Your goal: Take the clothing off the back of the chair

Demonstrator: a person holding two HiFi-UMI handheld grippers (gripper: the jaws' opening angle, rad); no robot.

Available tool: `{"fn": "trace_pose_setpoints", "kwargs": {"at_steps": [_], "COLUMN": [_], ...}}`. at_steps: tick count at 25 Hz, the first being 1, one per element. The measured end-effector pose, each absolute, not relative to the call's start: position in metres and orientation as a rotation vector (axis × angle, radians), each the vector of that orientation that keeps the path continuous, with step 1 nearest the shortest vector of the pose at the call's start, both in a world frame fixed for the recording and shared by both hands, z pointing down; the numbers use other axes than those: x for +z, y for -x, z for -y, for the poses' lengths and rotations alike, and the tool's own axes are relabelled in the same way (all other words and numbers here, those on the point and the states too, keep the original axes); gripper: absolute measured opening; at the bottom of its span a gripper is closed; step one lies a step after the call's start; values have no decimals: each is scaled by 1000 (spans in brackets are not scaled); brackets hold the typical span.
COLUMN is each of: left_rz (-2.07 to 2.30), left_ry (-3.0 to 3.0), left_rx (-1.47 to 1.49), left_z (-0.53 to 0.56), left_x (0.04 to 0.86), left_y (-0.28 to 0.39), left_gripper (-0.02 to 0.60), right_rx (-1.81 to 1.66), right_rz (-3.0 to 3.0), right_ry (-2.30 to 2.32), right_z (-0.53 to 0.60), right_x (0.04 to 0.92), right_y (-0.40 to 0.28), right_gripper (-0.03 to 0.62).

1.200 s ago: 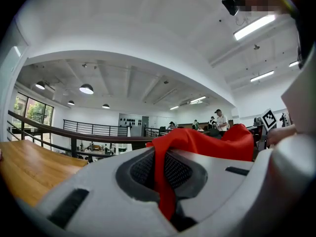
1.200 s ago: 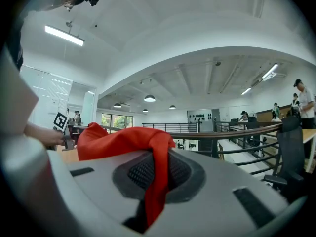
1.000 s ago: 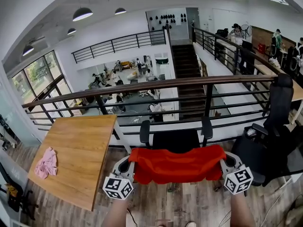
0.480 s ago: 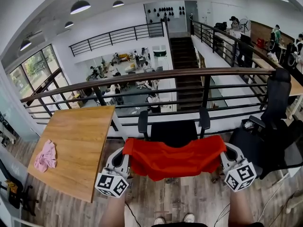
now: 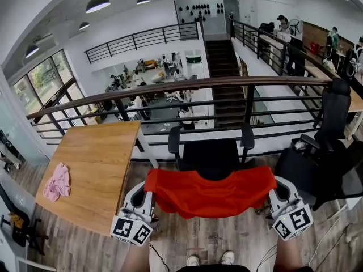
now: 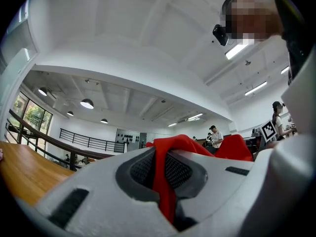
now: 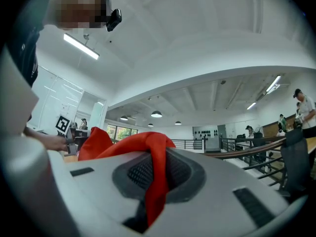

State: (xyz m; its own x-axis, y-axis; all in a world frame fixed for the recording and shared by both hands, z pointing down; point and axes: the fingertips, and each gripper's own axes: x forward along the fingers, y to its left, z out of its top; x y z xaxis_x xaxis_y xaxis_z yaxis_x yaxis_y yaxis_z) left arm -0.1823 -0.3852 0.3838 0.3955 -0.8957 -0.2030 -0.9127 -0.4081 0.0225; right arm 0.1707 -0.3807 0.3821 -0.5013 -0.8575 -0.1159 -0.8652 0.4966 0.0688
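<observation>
A red garment hangs stretched between my two grippers, just in front of the black office chair. The chair's backrest top and both armrests show beyond the cloth. I cannot tell whether the cloth still touches the chair. My left gripper is shut on the garment's left end, and a red fold is pinched between its jaws. At the other end my right gripper is shut on the garment, with a red strip clamped between its jaws.
A wooden table stands at the left with a pink cloth on it. A black railing runs behind the chair. A second black chair is at the right. Wood floor and the person's shoes lie below.
Both grippers have come toward me and upward with the red garment still stretched between them. More of the chair's backrest now shows beyond the cloth.
</observation>
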Motion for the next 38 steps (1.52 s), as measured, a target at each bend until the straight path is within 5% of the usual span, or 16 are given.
{"fn": "trace_pose_setpoints", "kwargs": {"at_steps": [38], "left_rz": [-1748], "left_ry": [2781], "left_rx": [125], "left_z": [341], "left_x": [517], "left_y": [149], "left_gripper": [26], "right_rx": [-157], "right_rz": [-2738], "right_ry": [1626], "right_z": [337], "right_x": [503], "right_y": [-168], "right_gripper": [22]}}
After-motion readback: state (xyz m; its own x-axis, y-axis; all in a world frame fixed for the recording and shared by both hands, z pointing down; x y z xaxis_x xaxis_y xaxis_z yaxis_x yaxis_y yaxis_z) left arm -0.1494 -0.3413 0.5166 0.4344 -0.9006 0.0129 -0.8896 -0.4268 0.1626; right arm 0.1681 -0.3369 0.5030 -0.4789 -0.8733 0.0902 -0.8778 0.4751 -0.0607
